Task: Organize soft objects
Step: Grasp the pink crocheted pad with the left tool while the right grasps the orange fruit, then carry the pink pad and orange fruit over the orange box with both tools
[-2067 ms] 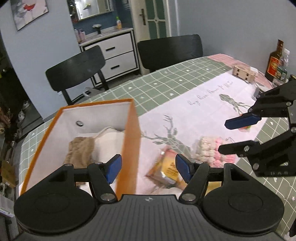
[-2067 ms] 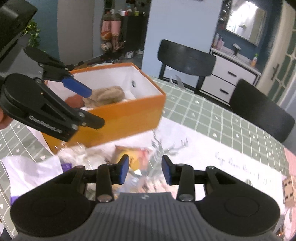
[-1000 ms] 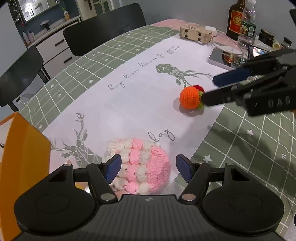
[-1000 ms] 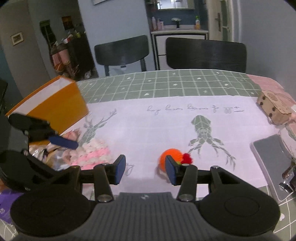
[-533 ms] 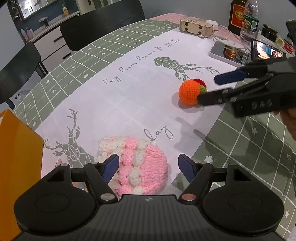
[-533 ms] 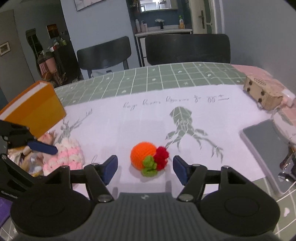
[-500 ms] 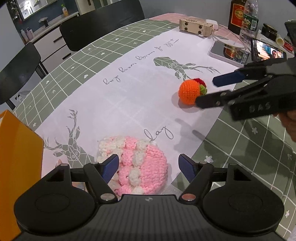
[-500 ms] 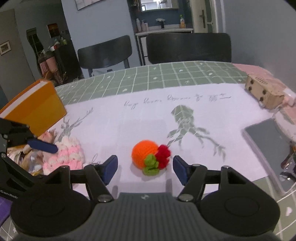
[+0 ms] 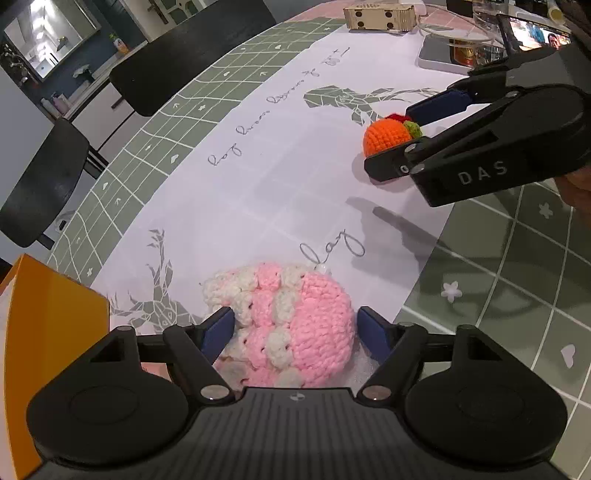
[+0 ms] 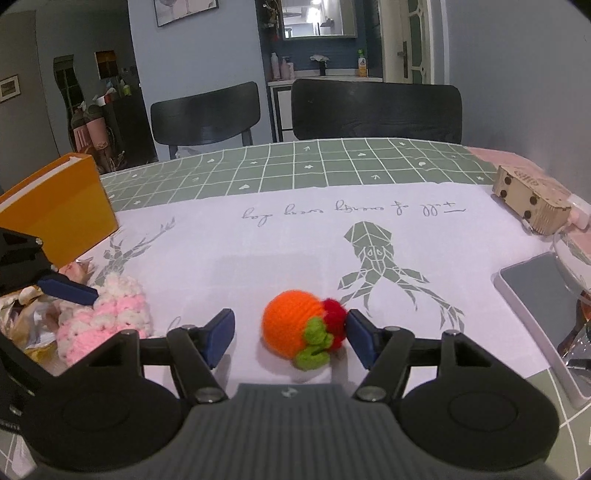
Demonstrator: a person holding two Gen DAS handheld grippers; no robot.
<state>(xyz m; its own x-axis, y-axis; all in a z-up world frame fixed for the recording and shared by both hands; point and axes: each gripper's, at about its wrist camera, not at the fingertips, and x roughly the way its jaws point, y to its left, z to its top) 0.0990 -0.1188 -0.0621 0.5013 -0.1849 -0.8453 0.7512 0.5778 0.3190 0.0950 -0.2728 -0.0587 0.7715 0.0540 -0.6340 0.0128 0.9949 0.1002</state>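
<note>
A pink and white crocheted hat (image 9: 291, 325) lies on the white cloth, between the open fingers of my left gripper (image 9: 293, 330); it also shows in the right wrist view (image 10: 110, 317). An orange crocheted ball with green and red trim (image 10: 299, 328) lies between the open fingers of my right gripper (image 10: 288, 334), close to the right pad. In the left wrist view the ball (image 9: 386, 137) sits between the right gripper's fingers (image 9: 439, 107). The orange storage box (image 9: 48, 332) stands at the left, also in the right wrist view (image 10: 62, 210).
A wooden box (image 10: 528, 203) and a grey tablet (image 10: 543, 299) lie at the right. Crinkled snack packets (image 10: 26, 321) lie beside the hat. Two black chairs (image 10: 373, 110) stand behind the table. Bottles and a phone (image 9: 535, 33) sit at the far right.
Both grippers have moved forward and down. The hat now sits between the left fingers and the orange ball between the right fingers. Both stay open.
</note>
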